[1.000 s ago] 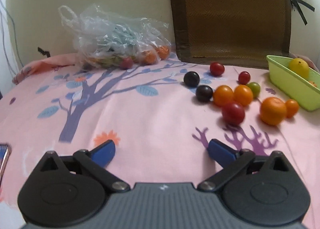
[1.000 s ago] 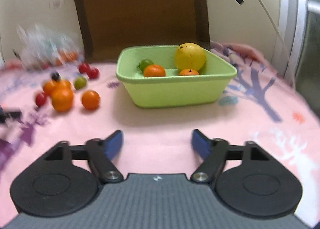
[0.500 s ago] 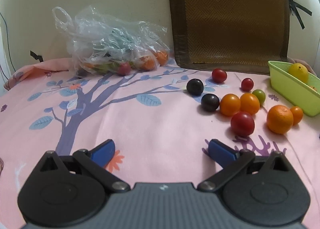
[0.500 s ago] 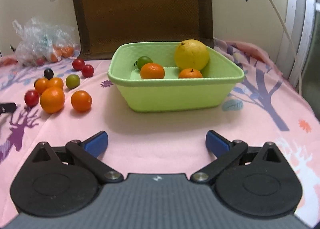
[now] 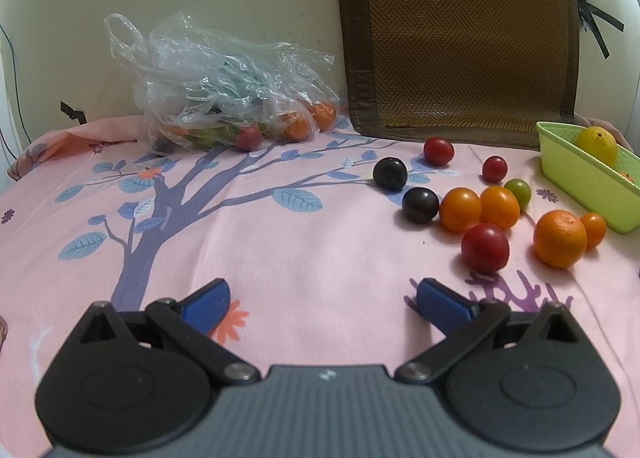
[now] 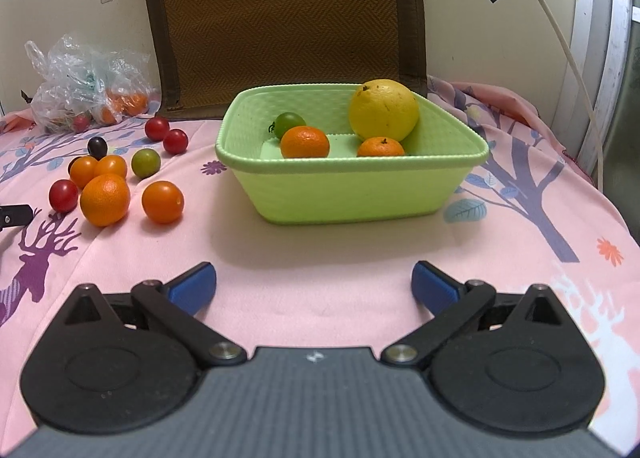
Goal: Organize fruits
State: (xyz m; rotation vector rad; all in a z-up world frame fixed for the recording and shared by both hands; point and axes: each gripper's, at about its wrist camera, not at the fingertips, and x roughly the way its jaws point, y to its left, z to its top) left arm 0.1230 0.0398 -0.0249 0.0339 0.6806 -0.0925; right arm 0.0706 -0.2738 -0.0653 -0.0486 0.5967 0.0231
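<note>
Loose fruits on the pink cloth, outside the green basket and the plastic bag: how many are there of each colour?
Red fruits: 3
Orange fruits: 4
Dark fruits: 2
Green fruit: 1
Total: 10

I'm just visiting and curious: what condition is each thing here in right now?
left hand-held gripper: open, empty
right hand-held gripper: open, empty
green basket: upright, holding four fruits
plastic bag: crumpled, fruit inside
loose fruits: scattered on the cloth beside the basket
</note>
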